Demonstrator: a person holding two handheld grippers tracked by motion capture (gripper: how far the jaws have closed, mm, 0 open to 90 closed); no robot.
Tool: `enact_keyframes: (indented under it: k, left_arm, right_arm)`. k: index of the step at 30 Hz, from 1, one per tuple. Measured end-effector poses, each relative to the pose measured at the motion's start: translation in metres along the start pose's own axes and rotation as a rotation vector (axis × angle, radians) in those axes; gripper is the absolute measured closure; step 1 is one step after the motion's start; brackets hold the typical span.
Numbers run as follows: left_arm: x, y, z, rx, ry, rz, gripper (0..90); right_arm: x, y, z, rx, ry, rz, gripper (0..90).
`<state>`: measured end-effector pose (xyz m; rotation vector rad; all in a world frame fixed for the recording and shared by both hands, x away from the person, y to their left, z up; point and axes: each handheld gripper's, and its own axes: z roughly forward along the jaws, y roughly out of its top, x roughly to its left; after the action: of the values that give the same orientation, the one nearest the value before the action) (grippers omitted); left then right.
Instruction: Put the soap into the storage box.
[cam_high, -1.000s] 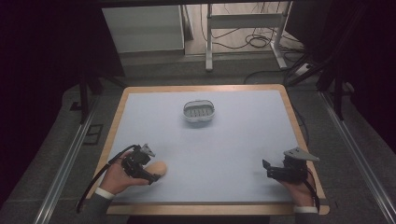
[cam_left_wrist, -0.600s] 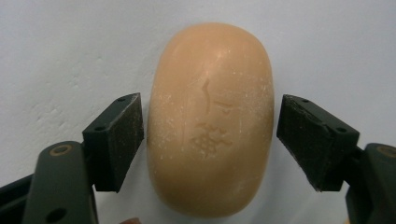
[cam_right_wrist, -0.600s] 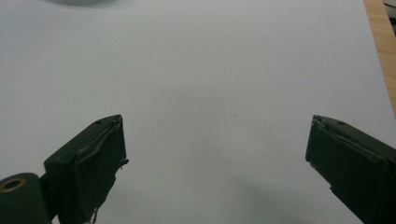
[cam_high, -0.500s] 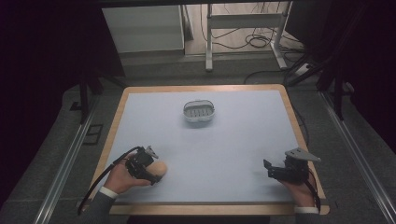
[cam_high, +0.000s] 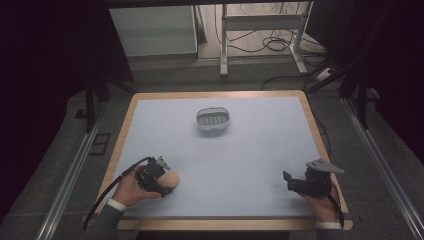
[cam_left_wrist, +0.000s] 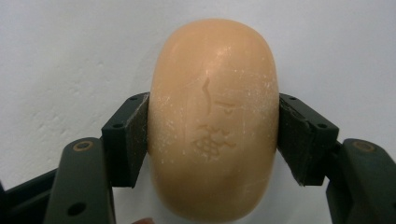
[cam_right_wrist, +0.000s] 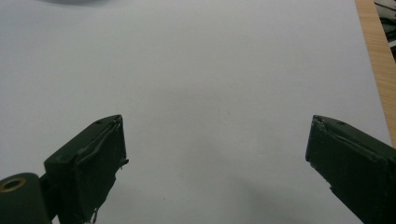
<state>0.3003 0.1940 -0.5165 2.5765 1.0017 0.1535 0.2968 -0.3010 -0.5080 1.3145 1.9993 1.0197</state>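
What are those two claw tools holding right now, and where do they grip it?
The left gripper clamps the bar of soap across its two long sides, near its middle. The right gripper stands open and holds nothing.

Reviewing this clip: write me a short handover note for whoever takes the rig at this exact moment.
Left gripper: its jaws have just been closing and now press on both sides of the bar of soap, which lies near the table's front left corner.
Right gripper: open, nothing between its jaws, resting near the front right corner.
Soap dish: empty, toward the back of the table at its middle.
Done: soap gripped.
Left, probably: lift the soap, carry it to the dish, set it in and release.
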Motion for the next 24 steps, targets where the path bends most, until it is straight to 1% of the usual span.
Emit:
enact_keyframes:
  k: [3, 8, 11, 18, 24]
  left_arm:
    - [0.002, 0.001, -0.006, -0.025, -0.014, -0.002, 32.5]
    - [0.003, 0.002, -0.012, -0.037, -0.005, -0.003, 32.5]
    - [0.005, 0.004, -0.016, -0.051, -0.014, -0.003, 32.5]
    - [0.006, 0.008, -0.016, -0.053, -0.011, -0.002, 32.5]
    - [0.008, 0.011, -0.021, -0.068, -0.012, -0.001, 32.5]
  right_arm:
    - [-0.001, -0.001, 0.0, 0.002, -0.005, 0.001, 4.8]
    - [-0.002, -0.001, 0.0, 0.001, -0.009, 0.004, 4.9]
    - [-0.001, -0.001, 0.0, 0.004, -0.009, 0.005, 4.9]
    - [-0.003, -0.001, 0.0, 0.004, -0.01, 0.002, 4.9]
    - [-0.003, -0.002, 0.0, 0.006, -0.013, 0.005, 4.9]
